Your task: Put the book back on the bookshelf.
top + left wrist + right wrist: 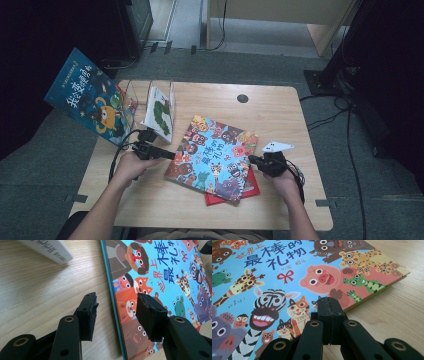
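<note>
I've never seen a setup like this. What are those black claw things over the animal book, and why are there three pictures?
No robot here: a person sits at a wooden table and holds a hand-operated gripper in each hand. The high view looks down from above the person. The other two pictures come from small cameras riding on the grippers, looking along their black jaws.

The left gripper has its jaws open, straddling the blue edge of the animal picture book; the pads do not press on it. The right gripper is shut, its tips at the book's opposite edge, holding nothing that I can see.

A red book lies under the animal book. At the table's far left, a clear stand holds a dark blue book and a white book.
</note>
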### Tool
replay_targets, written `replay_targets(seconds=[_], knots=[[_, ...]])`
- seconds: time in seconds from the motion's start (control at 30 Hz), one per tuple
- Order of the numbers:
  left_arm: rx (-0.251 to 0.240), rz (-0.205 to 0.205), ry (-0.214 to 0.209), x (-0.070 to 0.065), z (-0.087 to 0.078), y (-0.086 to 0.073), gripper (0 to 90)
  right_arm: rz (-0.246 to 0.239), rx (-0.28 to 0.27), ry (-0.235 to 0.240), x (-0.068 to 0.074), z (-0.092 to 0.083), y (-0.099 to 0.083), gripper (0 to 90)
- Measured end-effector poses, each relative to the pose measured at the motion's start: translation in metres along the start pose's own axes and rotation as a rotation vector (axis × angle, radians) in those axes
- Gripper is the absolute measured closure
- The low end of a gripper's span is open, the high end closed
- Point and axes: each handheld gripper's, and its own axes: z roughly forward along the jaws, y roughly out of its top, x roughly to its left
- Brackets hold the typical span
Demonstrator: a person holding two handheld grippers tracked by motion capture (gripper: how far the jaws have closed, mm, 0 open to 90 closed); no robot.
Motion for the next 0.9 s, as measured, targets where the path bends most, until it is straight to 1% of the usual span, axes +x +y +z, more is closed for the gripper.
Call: replay_targets(seconds=[0.03,0.17,0.27,0.33,0.47,0.6,0.7,0.73,0.83,0.9], knots=[[-0.001,-0.004,-0.003,-0.001,0.001,0.001,50.5,0.002,-0.005,-0.003,0.001,0.0,-0.001,89.7],[0.001,0.017,-0.006,-0.004,0.005,0.004,50.6,0.005,0.015,-0.014,0.001,-0.001,-0.003,89.6],[0.014,0.017,-0.01,-0.005,0.01,0.006,50.9,0.005,0.029,-0.015,0.0,-0.001,-0.006,89.3],[0.024,0.026,-0.006,-0.006,0.013,0.008,51.0,0.004,0.031,-0.015,0.0,-0.001,-0.007,89.3],[0.034,0.019,-0.018,-0.006,0.019,0.01,51.2,0.007,0.032,-0.015,0.002,-0.001,-0.008,89.0],[0.051,0.028,-0.016,-0.008,0.024,0.012,50.6,0.007,0.03,-0.014,0.002,-0.002,-0.008,88.4],[0.057,0.024,-0.017,-0.009,0.028,0.013,49.8,0.005,0.028,-0.015,0.003,-0.002,-0.008,88.4],[0.063,0.03,-0.017,-0.009,0.028,0.013,49.8,0.001,0.029,-0.013,0.003,-0.002,-0.008,88.4],[0.063,0.029,-0.01,-0.01,0.028,0.013,50.2,0.001,0.027,-0.012,0.003,-0.002,-0.008,88.3],[0.063,0.021,-0.015,-0.01,0.028,0.013,50.8,0.003,0.027,-0.012,0.003,-0.002,-0.008,88.3]])
